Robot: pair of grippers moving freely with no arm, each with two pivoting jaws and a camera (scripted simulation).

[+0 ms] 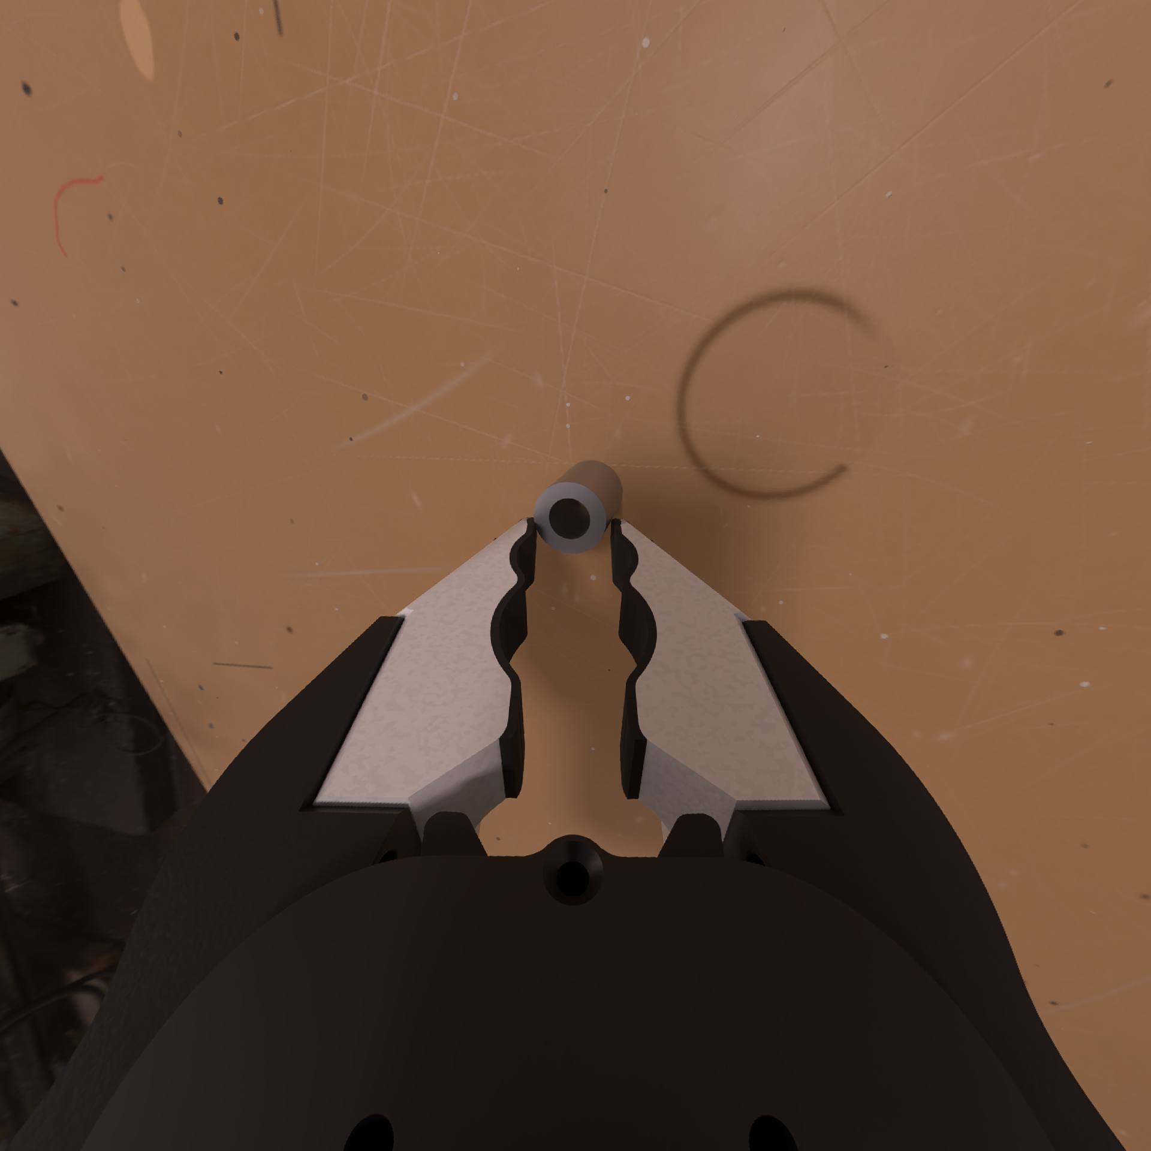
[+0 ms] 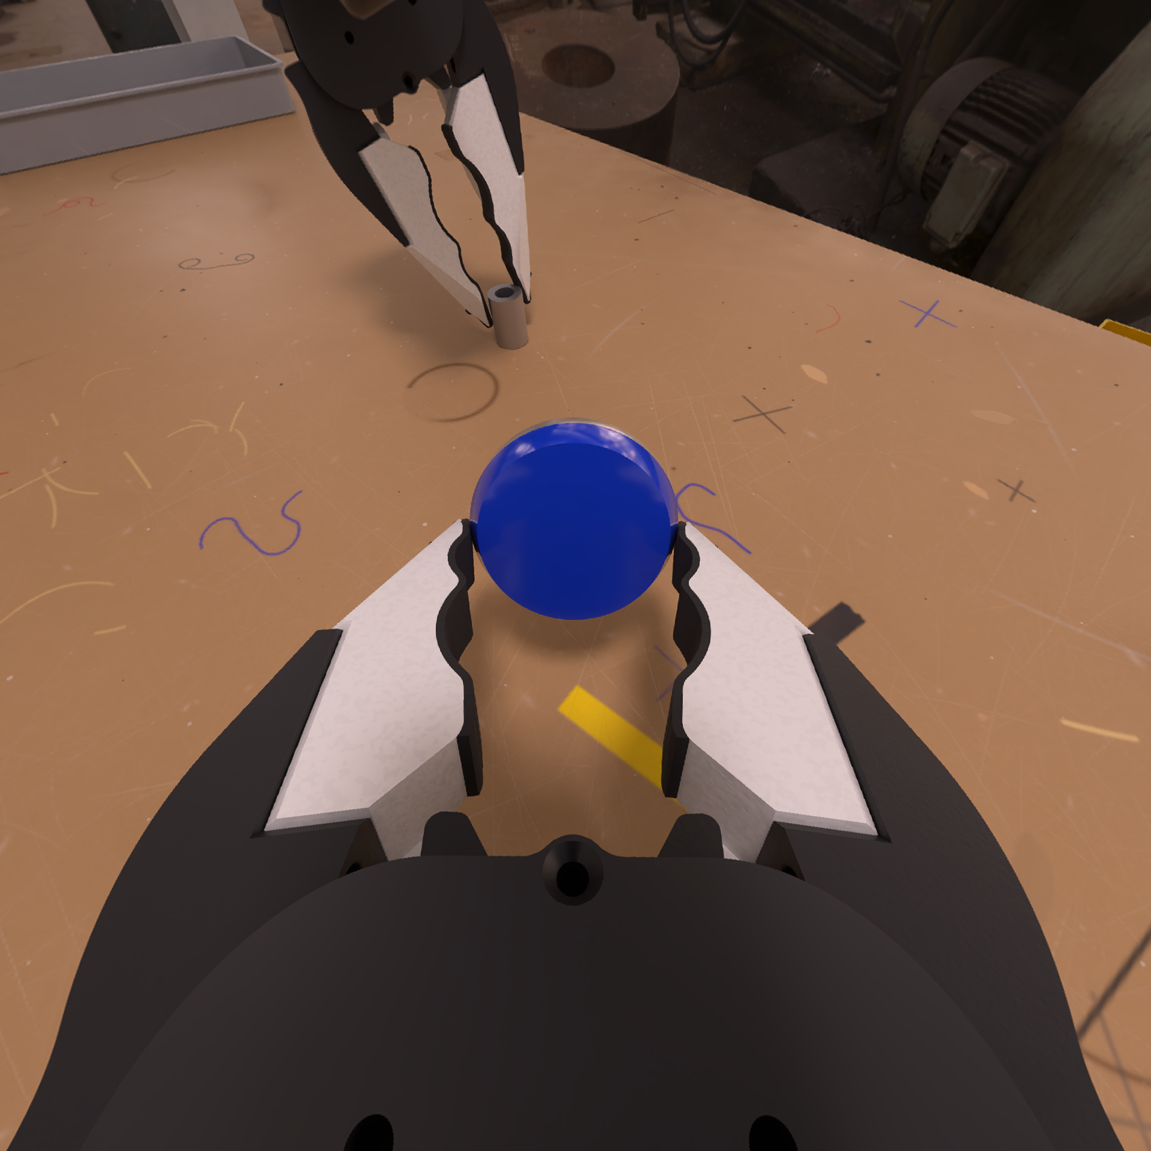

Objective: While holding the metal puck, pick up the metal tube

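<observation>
The metal tube [image 1: 572,517] is a short grey cylinder standing upright on the brown table [image 1: 809,187]. My left gripper [image 1: 572,529] comes down on it from above, with its fingertips either side of the tube's top. The left pad is at the tube's edge and a thin gap shows at the right pad. The right wrist view shows the same tube [image 2: 509,317] and left gripper [image 2: 506,310]. My right gripper [image 2: 572,529] is shut on the blue metal puck [image 2: 572,520] and holds it above the table.
A grey tray [image 2: 124,93] lies at the far left of the table. The table edge [image 2: 809,205] runs diagonally behind the tube, with dark machinery beyond. A yellow tape strip [image 2: 613,732] and pen marks are on the surface below the puck.
</observation>
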